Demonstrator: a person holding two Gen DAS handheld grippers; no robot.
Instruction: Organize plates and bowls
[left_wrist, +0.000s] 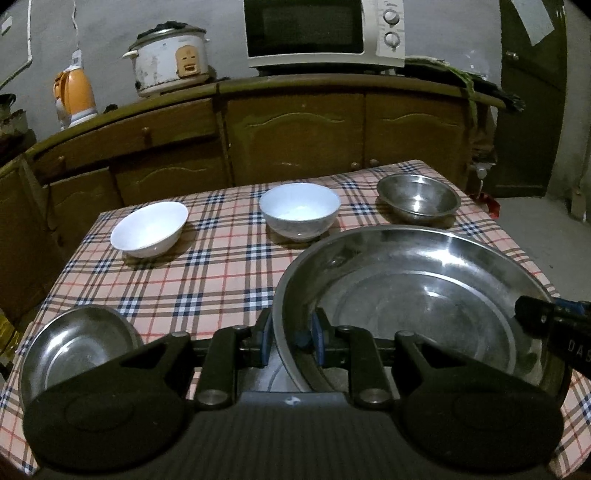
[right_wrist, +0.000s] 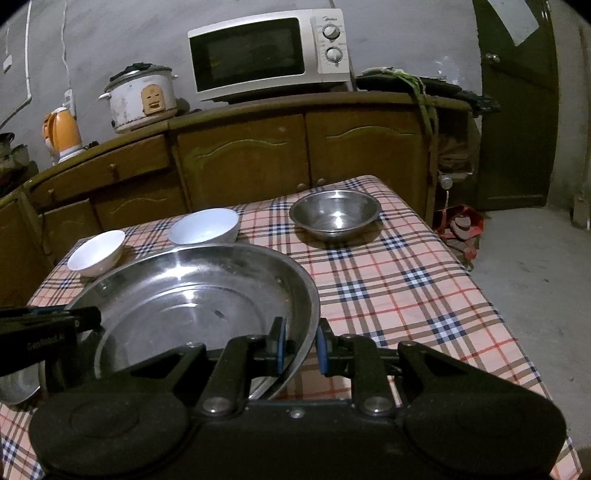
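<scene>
Steel plate (left_wrist: 417, 295) is clamped at opposite rims, left gripper (left_wrist: 291, 341) fingers on its left edge, right gripper (right_wrist: 299, 350) fingers on its right, apparently just above the desk (left_wrist: 207, 266), small steel dish (left_wrist: 77, 347) lying to its left.

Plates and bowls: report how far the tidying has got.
Done: nothing looks stacked yet.

In hand: the left gripper and right gripper each clamp the rim of the large steel plate on opposite sides.

Left: two white bowls, the far steel bowl and the near steel dish sit apart on the checked tablecloth, none nested.
</scene>
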